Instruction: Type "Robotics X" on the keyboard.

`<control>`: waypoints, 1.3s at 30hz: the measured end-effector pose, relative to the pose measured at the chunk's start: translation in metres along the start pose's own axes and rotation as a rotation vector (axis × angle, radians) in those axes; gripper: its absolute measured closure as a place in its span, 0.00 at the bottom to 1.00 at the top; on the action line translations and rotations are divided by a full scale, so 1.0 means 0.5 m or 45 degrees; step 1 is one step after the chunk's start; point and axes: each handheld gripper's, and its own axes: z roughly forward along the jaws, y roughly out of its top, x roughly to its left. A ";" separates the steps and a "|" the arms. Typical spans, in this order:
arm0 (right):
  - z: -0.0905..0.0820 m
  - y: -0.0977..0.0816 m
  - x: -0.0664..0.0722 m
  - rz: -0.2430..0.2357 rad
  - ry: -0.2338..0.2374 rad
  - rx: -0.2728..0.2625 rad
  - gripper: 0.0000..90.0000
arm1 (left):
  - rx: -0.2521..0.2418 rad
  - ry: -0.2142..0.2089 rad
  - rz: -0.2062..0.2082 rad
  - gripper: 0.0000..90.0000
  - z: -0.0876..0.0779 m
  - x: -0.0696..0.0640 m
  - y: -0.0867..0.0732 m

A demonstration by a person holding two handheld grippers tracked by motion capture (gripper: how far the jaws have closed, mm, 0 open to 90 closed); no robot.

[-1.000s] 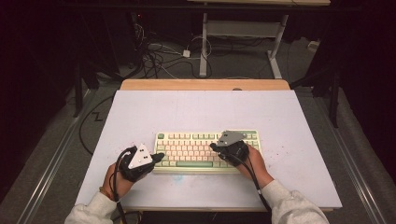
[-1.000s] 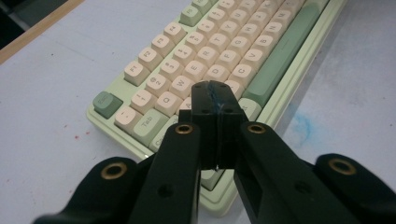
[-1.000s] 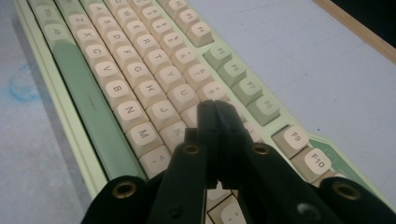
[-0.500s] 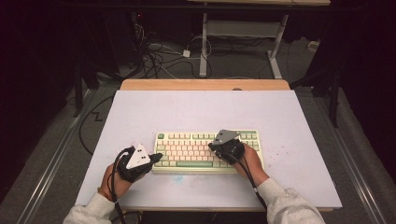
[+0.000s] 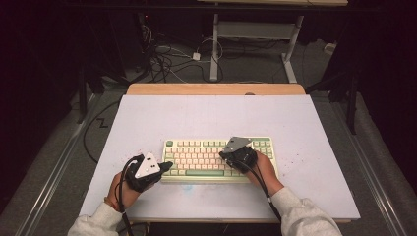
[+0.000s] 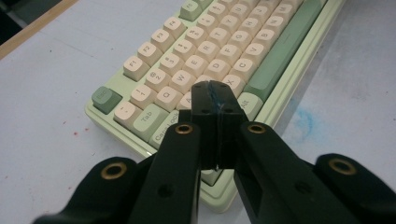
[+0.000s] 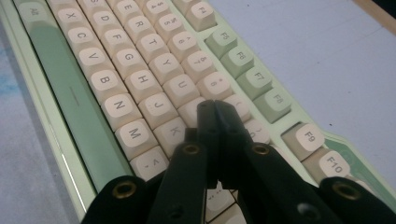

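Keyboard [image 5: 219, 160] lies mid-counter [image 5: 216, 115]. Left hand-held gripper [image 6: 215, 88] closed, empty, over the A key. Right hand-held gripper [image 7: 215, 106] closed, empty, near I/K. Risk judged: blunt paired tips could catch two keys.

**Lighting and picture quality: table brightly lit, surroundings dark**

In the high view, the table [image 5: 314, 128] is evenly lit from above; the floor and room beyond are left dim to near black. Only short, soft shadows are cast beside the keyboard [image 5: 196, 158]. The picture is slightly soft and grainy. In the left gripper view, key legends are rendered sharp at mid-distance, while the near black jaws are blurred. In the right gripper view, a narrow glare line is noted along the keyboard's front edge; far keys are softened.
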 end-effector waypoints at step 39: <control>-0.124 -0.024 0.014 0.041 -0.057 -0.239 1.00 | 0.017 -0.022 0.029 0.97 0.051 -0.010 0.074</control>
